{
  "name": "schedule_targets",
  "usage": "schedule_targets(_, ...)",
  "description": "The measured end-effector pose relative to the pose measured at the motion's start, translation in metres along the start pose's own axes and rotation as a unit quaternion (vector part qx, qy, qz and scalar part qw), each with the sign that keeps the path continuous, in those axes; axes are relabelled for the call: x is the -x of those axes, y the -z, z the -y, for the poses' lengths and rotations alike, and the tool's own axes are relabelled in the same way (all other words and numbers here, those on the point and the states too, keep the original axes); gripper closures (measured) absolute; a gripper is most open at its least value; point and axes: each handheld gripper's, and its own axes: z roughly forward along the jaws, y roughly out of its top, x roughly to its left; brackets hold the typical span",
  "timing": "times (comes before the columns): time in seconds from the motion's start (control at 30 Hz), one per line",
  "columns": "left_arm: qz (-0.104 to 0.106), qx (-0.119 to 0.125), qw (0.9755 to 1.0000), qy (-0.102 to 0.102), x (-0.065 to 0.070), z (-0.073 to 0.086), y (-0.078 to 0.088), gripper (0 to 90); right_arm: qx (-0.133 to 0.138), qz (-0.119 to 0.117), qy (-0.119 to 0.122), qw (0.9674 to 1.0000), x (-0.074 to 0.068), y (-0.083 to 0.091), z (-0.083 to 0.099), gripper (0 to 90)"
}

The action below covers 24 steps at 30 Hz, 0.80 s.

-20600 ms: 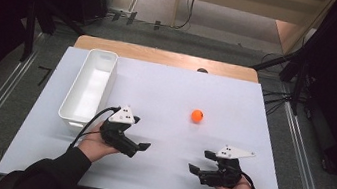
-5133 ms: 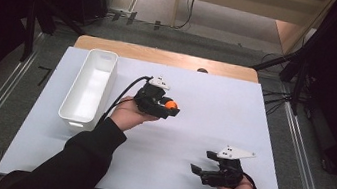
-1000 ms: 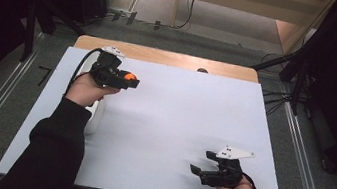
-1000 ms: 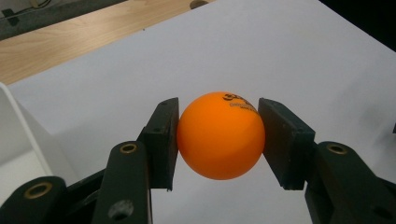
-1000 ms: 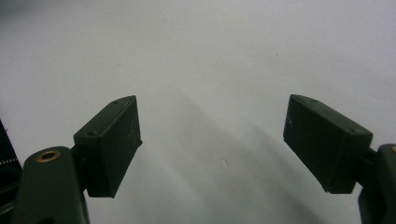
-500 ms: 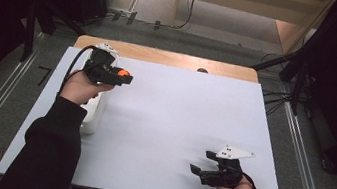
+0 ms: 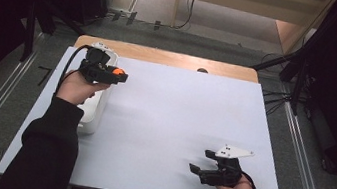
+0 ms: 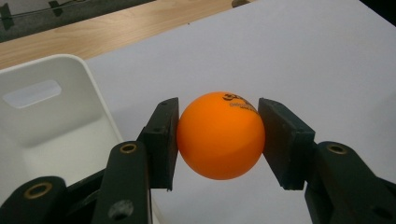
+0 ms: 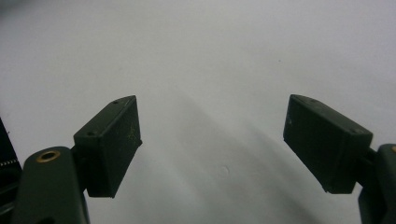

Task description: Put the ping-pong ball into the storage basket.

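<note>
High view: left hand-held gripper (image 7: 118, 73) is clamped on the orange ball (image 7: 118, 72), held in the air by the far right rim of the white bin (image 7: 94, 114). Pick-up looks done; what's left, I'd judge, is moving over the bin cavity and releasing. The ball is round, so no long axis; its printed mark faces up and away in the left gripper view. Right hand-held gripper (image 7: 199, 165) rests on the counter (image 7: 180, 106), jaws apart, empty.
</note>
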Motion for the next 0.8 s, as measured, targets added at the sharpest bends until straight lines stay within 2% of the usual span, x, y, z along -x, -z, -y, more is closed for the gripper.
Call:
schedule_targets(0.37,-0.016,0.006,0.9997,0.017,-0.012,0.003,0.008,50.8,0.0,-0.002,-0.002,1.0,-0.001,-0.001,-0.001,17.5)
schedule_targets(0.6,-0.029,0.002,0.9994,0.021,-0.016,0.004,0.01,50.8,-0.001,-0.002,-0.002,1.0,-0.001,0.0,-0.001,17.5)
schedule_targets(0.8,-0.038,0.006,0.9986,0.035,-0.022,0.005,0.013,50.8,-0.001,-0.002,-0.001,1.0,-0.001,0.0,-0.001,17.5)
